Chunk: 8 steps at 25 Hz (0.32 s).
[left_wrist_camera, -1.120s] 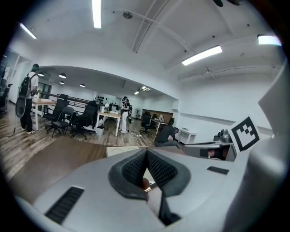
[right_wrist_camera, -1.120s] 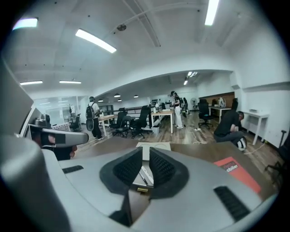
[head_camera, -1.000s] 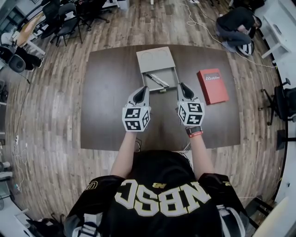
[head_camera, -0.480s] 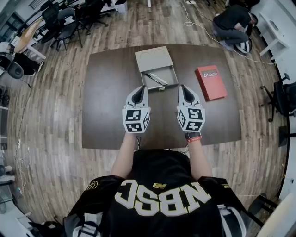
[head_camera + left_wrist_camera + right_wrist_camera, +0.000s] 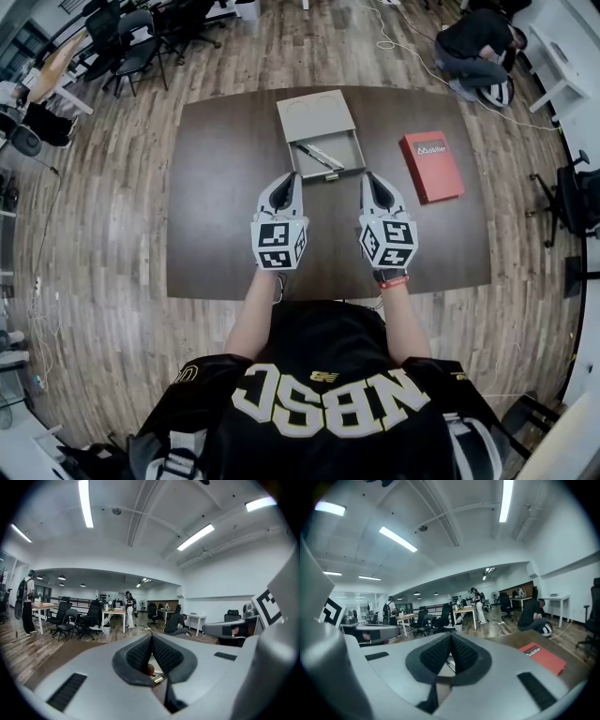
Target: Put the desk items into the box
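A grey box (image 5: 326, 157) lies open on the dark table (image 5: 216, 187), its lid (image 5: 315, 117) folded back on the far side. Pens (image 5: 319, 156) lie inside the box. A red book (image 5: 432, 167) rests on the table to the right of the box. My left gripper (image 5: 284, 181) hovers just in front of the box's left corner, jaws shut and empty. My right gripper (image 5: 372, 180) hovers in front of the box's right corner, also shut and empty. In the right gripper view the red book (image 5: 542, 657) shows to the right of the closed pads (image 5: 459, 654).
A person (image 5: 476, 52) crouches on the wood floor beyond the table's far right corner. Office chairs (image 5: 131, 42) and desks stand at the far left. A cable (image 5: 412, 42) runs across the floor behind the table.
Both grippers have drawn back slightly from the box toward me. The right gripper's jaws have closed.
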Tool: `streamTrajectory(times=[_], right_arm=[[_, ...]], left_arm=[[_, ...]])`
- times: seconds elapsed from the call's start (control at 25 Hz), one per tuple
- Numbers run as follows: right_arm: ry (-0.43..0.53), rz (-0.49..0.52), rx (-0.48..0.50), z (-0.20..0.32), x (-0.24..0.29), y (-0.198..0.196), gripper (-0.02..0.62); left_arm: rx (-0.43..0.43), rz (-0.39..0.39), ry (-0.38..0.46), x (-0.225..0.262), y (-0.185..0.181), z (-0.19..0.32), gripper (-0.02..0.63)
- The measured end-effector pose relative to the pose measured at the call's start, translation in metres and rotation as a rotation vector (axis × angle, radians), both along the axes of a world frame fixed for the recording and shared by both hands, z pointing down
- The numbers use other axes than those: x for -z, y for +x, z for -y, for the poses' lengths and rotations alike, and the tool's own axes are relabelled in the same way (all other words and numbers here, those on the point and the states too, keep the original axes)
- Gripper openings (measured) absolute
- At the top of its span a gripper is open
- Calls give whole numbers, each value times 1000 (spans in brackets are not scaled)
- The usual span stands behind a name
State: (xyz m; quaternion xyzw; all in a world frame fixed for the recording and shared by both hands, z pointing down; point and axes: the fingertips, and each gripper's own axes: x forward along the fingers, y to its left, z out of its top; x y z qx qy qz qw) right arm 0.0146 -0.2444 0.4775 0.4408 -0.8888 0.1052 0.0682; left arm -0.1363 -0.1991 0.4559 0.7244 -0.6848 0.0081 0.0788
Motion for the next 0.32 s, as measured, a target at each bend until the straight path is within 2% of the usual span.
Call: streamTrajectory(times=[0.32], right_arm=[[-23, -32, 34, 15, -15, -23, 9]], left_arm=[[2, -10, -66, -28, -14, 12, 15]])
